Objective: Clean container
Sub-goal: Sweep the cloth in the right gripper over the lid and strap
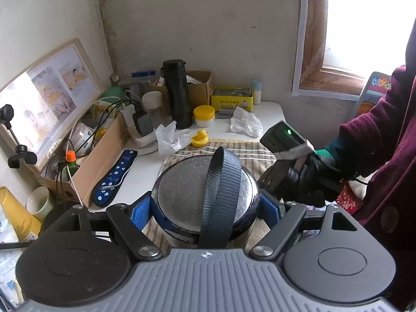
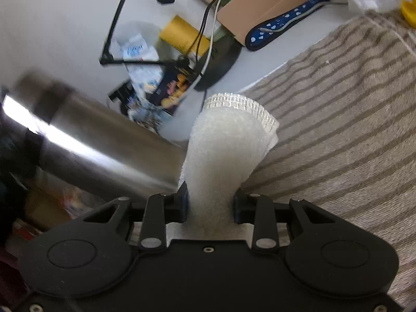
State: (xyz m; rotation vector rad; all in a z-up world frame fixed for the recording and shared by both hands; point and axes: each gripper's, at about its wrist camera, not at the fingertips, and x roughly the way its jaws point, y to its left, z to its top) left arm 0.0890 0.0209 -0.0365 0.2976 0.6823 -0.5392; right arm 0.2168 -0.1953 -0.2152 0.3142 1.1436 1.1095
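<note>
Flask (image 1: pixel 205 195) stands on the striped towel (image 1: pixel 260 153), clamped by the left tool (image 1: pixel 205 212). Right tool (image 2: pixel 210 202) pinches a white cloth (image 2: pixel 228 140), probably just beside the flask's wall; it should press flat and wipe lengthwise.

Silver steel container (image 1: pixel 205 189) with dark grey-blue strap (image 1: pixel 221 195), on beige towel (image 2: pixel 338 119) with brown stripes. White textured cloth (image 2: pixel 223 161); yellow duck (image 1: pixel 199 137); navy case (image 1: pixel 114 179) with white and light-blue dots, far left. Black flask (image 1: pixel 176 93), yellow tin (image 1: pixel 231 97), maroon sleeve (image 1: pixel 384 135), black glove (image 1: pixel 309 179), blue gripper pads (image 1: pixel 141 214).
</note>
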